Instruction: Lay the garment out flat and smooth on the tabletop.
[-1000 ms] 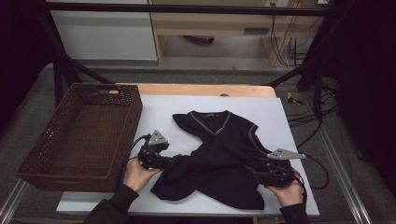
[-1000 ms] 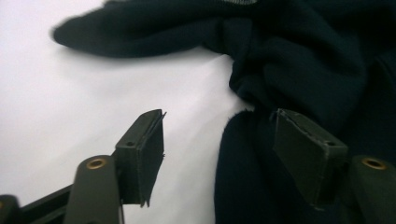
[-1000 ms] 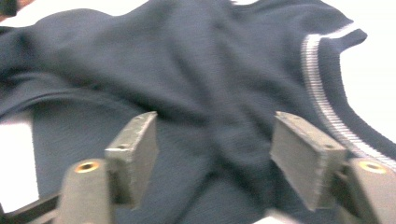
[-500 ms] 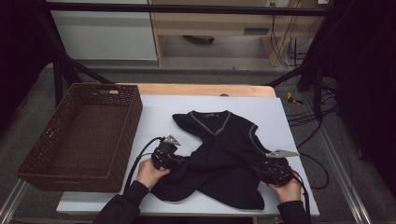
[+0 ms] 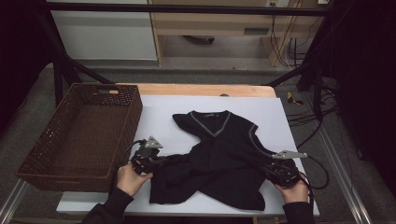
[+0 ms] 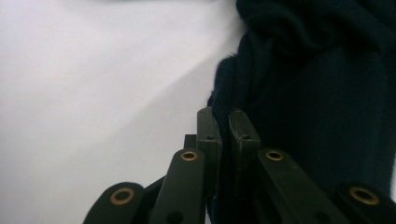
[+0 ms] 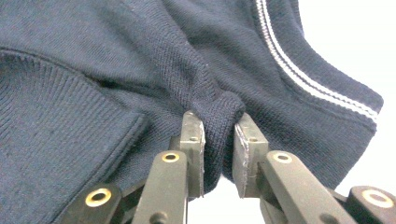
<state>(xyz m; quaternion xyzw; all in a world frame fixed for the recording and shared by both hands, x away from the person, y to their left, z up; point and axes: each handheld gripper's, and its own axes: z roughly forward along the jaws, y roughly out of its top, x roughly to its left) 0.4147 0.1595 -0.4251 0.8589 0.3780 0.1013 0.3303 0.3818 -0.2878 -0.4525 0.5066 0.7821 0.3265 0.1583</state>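
Your left gripper [image 5: 156,162] pinched the edge of the dark vest [image 5: 219,158], which lay crumpled on the white counter [image 5: 289,121] beside a wicker basket [image 5: 79,135]. Your right gripper [image 7: 218,135] clamped a bunched fold of the vest near its striped armhole.

Left gripper [image 5: 148,160] drew back leftward after pushing inward; sweater's [image 5: 219,163] left fold seemingly stretched out with it.
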